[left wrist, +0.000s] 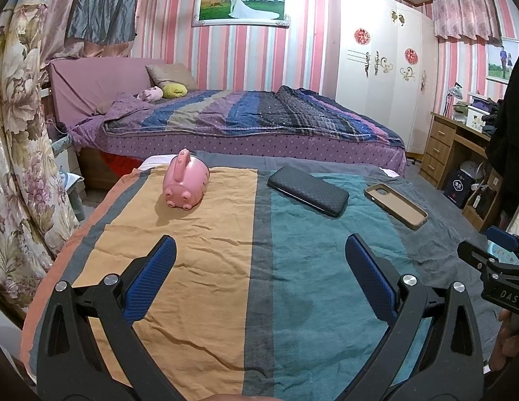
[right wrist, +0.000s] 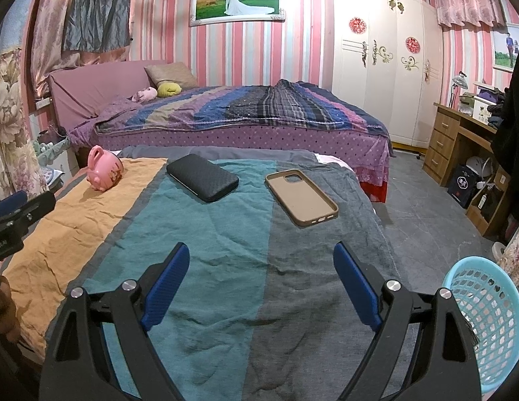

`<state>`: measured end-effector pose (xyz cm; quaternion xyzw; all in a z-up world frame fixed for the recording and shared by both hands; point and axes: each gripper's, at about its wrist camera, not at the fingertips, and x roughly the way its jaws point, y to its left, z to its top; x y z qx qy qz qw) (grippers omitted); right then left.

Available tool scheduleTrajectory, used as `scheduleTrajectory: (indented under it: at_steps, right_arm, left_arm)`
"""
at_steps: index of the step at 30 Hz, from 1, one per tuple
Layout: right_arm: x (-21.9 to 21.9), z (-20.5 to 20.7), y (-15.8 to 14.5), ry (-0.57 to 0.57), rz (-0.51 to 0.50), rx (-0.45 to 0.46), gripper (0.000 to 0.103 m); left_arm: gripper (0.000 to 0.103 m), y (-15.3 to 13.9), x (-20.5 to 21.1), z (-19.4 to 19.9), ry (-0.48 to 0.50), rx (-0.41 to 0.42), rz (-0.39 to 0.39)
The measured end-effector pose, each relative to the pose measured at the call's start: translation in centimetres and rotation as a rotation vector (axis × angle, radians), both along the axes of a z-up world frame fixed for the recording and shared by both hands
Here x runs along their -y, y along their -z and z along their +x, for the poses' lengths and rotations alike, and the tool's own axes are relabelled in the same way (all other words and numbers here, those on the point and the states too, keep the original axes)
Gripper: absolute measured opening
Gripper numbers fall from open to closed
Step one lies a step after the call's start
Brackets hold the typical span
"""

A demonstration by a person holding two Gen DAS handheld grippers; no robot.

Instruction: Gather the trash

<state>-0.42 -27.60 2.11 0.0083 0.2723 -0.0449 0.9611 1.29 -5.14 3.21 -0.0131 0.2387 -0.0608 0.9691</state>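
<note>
On a striped cloth-covered table (left wrist: 206,267) lie a pink piggy bank (left wrist: 185,185) (right wrist: 104,170), a black textured phone case (left wrist: 308,190) (right wrist: 202,177) and a tan phone case (left wrist: 395,204) (right wrist: 301,197), open side up. My left gripper (left wrist: 259,257) hovers open over the near part of the cloth, nothing between its blue pads. My right gripper (right wrist: 261,264) is likewise open and empty, short of the tan case. A light blue mesh basket (right wrist: 487,320) stands off the table's right side, beside the right gripper.
A bed (left wrist: 259,123) with a striped quilt lies beyond the table. A white wardrobe (right wrist: 380,67) and a wooden desk (right wrist: 460,137) stand to the right over grey floor. Floral curtains (left wrist: 22,133) hang at the left. The other gripper's body (left wrist: 493,267) shows at the left wrist view's right edge.
</note>
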Motion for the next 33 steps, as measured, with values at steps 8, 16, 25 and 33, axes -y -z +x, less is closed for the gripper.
scheduleTrajectory:
  at_steps: [8,16,25,33]
  right_arm:
    - [0.12,0.04,-0.13,0.002,0.002,0.002,0.086]
    - [0.14,0.13,-0.07,-0.001,-0.001,0.000,0.086]
    - [0.14,0.09,-0.06,0.002,0.001,0.001,0.086]
    - [-0.28,0.04,0.08,0.002,0.001,0.001,0.086]
  left_arm:
    - [0.098,-0.07,-0.01,0.00,-0.001,0.004,0.004]
    - [0.098,-0.10,0.02,0.07,-0.002,0.004,0.001]
    - [0.098,-0.09,-0.02,0.09,-0.001,0.000,0.005]
    - [0.098,-0.10,-0.18,0.08,-0.008,-0.001,0.002]
